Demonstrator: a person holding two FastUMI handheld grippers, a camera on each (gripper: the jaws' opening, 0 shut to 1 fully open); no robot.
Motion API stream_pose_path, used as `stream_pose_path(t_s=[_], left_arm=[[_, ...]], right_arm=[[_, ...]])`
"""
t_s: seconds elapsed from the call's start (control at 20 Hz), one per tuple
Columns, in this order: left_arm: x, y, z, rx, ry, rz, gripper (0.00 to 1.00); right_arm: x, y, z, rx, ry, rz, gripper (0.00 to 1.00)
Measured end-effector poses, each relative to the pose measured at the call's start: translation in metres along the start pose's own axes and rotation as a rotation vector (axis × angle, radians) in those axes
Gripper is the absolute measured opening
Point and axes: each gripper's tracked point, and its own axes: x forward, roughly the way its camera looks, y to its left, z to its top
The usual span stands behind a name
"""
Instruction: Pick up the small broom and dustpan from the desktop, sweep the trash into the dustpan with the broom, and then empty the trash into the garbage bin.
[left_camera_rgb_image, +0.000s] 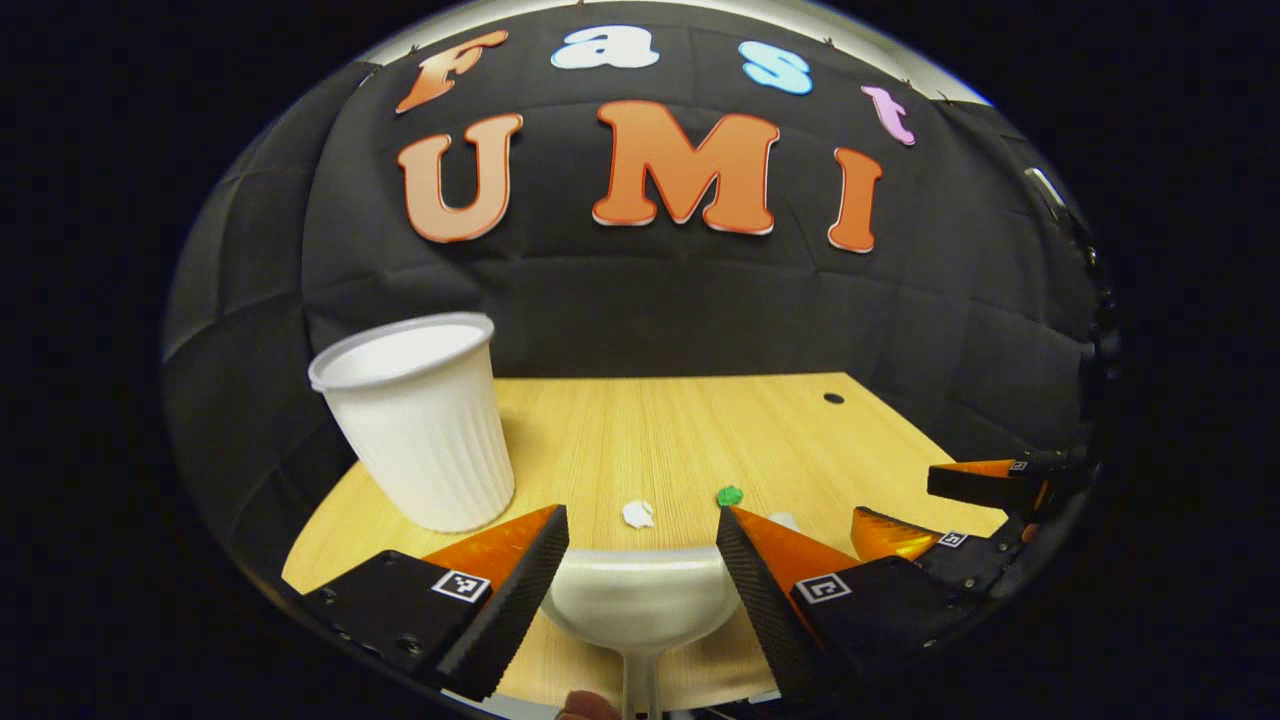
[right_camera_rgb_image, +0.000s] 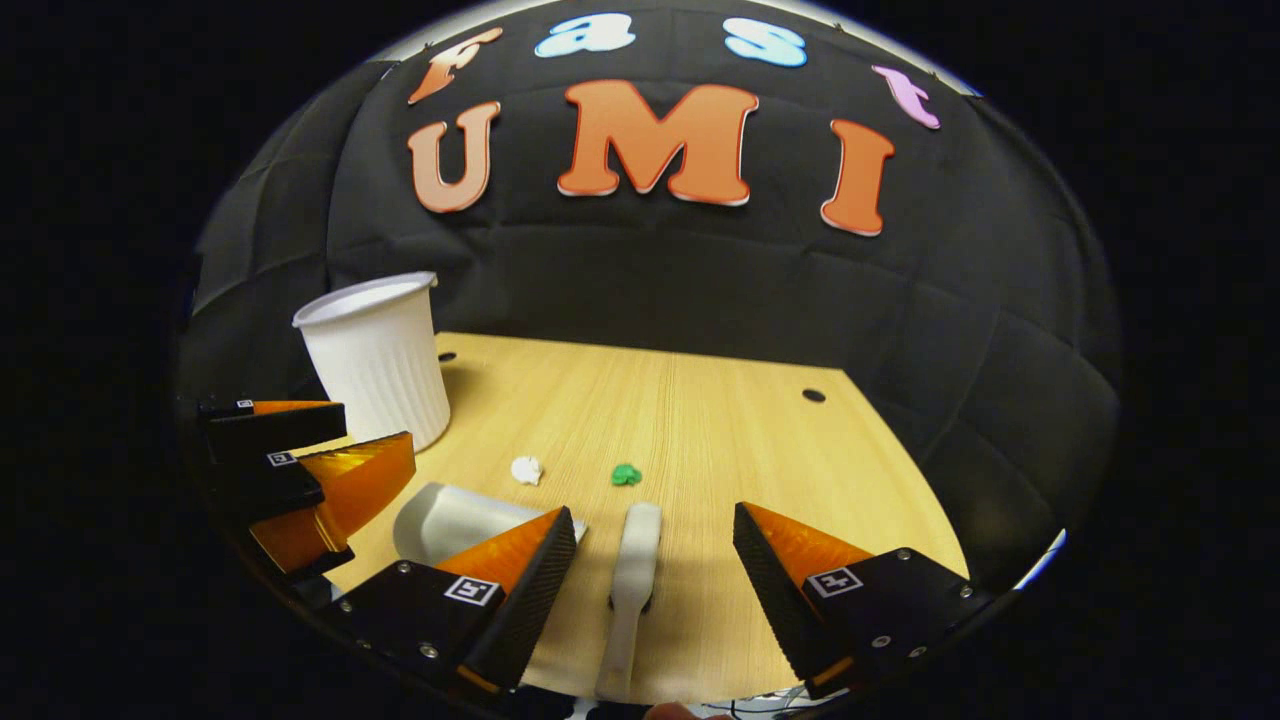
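Dustpan (left_camera_rgb_image: 640, 598) and broom (right_camera_rgb_image: 632, 580) are both lying flat on the wooden desktop (left_camera_rgb_image: 680, 430), each one sitting right between a set of spread fingers, so nothing's being gripped at this point.

Going left to right: the white ribbed cup (left_camera_rgb_image: 420, 425), which I'm guessing is standing in as the garbage bin, is sitting upright at the far left of the desk. Just right of it, the left gripper (left_camera_rgb_image: 642, 540) is hanging open over the dustpan, with the pan's bowl between the fingers and its stem running back toward the camera. I'd say it's lining up like that so a straight squeeze catches the pan.

Next over, in the right gripper view, the right gripper (right_camera_rgb_image: 655, 545) is also gaping wide, with the broom lying lengthwise down the middle of the gap, not touched by either finger.

The trash is waiting just ahead of both tools: a white scrap (right_camera_rgb_image: 526, 469) and a green scrap (right_camera_rgb_image: 626, 475), a little apart. Nothing's really blocking the sweep, though the two grippers are working quite close side by side, so bumping looks like the main risk.
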Motion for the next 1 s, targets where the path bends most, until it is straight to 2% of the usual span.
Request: stream_pose_path(t_s=[0.25, 0.4, 0.6, 0.8, 1.0], left_arm=[[0.029, 0.002, -0.057, -0.081, 0.321, -0.028, 0.96], [0.040, 0.006, -0.066, -0.135, 0.498, -0.042, 0.98], [0.026, 0.001, -0.074, -0.155, 0.678, -0.095, 0.98], [0.017, 0.008, -0.089, -0.145, 0.819, -0.065, 0.98], [0.023, 0.006, -0.084, -0.243, 0.946, -0.066, 0.98]], right_arm=[[0.015, 0.005, -0.070, 0.005, 0.253, 0.009, 0.96], [0.016, 0.007, -0.109, 0.010, 0.396, 0.025, 0.96], [0.025, 0.006, -0.132, -0.004, 0.496, 0.025, 0.96], [0.039, 0.008, -0.141, -0.021, 0.561, 0.023, 0.96], [0.059, 0.007, -0.140, -0.013, 0.604, 0.021, 0.94]])
